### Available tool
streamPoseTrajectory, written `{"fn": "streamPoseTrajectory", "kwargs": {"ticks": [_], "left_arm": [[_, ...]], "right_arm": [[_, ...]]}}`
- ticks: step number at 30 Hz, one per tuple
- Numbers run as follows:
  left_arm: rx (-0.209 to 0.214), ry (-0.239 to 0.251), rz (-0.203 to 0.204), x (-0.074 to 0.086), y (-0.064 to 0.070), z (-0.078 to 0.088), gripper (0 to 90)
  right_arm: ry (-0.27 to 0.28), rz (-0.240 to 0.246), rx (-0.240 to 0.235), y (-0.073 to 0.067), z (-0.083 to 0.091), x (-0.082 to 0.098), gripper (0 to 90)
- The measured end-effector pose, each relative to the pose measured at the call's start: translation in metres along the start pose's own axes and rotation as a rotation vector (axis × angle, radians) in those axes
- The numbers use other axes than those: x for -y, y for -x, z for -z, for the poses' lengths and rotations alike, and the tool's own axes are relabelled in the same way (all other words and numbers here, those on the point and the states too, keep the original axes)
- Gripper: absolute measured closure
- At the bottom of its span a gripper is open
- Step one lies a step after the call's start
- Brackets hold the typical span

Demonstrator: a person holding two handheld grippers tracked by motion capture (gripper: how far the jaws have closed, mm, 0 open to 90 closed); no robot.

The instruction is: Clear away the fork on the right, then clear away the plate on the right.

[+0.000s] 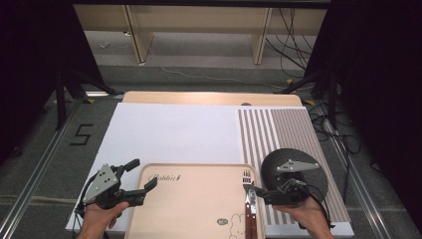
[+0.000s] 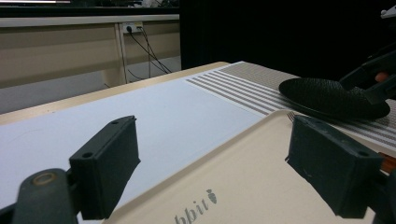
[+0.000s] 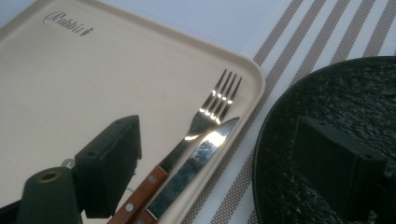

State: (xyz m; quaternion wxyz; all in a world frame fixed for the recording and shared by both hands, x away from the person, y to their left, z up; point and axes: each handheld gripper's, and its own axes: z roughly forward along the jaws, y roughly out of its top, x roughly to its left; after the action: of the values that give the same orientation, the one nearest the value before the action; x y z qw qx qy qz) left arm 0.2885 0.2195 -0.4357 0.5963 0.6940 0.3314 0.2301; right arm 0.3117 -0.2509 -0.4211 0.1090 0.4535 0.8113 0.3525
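Steel-bladed table knife (image 3: 196,168) and four-tined steel fork (image 3: 205,114), both with riveted reddish wooden handles, are lying side by side, touching, along the right rim of the beige plastic tray (image 1: 194,204). Beside them, a black textured round plate (image 1: 278,167) is sitting on the striped mat (image 1: 293,129). Both pieces are looking stiff, light, slick on the metal. You are holding the right claw (image 3: 233,158) open over them and the plate edge; the left claw (image 1: 142,177) is open too. Pinch the wood, not the blade.
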Motion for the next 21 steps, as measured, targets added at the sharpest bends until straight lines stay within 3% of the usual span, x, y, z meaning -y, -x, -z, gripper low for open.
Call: {"fn": "streamPoseTrajectory", "kwargs": {"ticks": [2, 3, 6, 9, 11, 14, 15, 18, 21], "left_arm": [[0.000, 0.000, 0.000, 0.000, 0.000, 0.000, 15.7], [0.000, 0.000, 0.000, 0.000, 0.000, 0.000, 15.7], [-0.002, -0.002, -0.001, 0.000, 0.000, 0.000, 15.7], [-0.002, -0.004, -0.002, 0.000, 0.000, -0.001, 15.7], [-0.001, -0.004, -0.004, 0.000, 0.000, -0.001, 15.7], [0.001, -0.001, -0.004, 0.000, 0.000, -0.001, 15.7], [0.002, -0.002, -0.007, 0.000, 0.000, -0.001, 15.7], [0.005, 0.001, -0.003, 0.000, 0.000, -0.003, 15.7], [0.010, -0.008, -0.011, 0.000, 0.001, -0.004, 15.7]], "right_arm": [[-0.013, -0.034, -0.006, 0.000, 0.002, 0.000, 17.0], [0.007, -0.018, 0.001, 0.003, 0.002, 0.001, 17.0], [0.014, -0.061, -0.011, 0.006, 0.006, 0.003, 17.0], [0.030, -0.068, -0.014, 0.012, 0.008, 0.007, 17.0], [0.018, -0.106, -0.012, 0.014, 0.010, 0.009, 17.0], [0.031, -0.095, 0.000, 0.020, 0.013, 0.012, 16.9], [0.013, -0.117, 0.005, 0.020, 0.016, 0.013, 16.9], [0.030, -0.111, 0.028, 0.025, 0.019, 0.018, 16.7], [0.030, -0.147, 0.049, 0.029, 0.023, 0.024, 16.7]]}}
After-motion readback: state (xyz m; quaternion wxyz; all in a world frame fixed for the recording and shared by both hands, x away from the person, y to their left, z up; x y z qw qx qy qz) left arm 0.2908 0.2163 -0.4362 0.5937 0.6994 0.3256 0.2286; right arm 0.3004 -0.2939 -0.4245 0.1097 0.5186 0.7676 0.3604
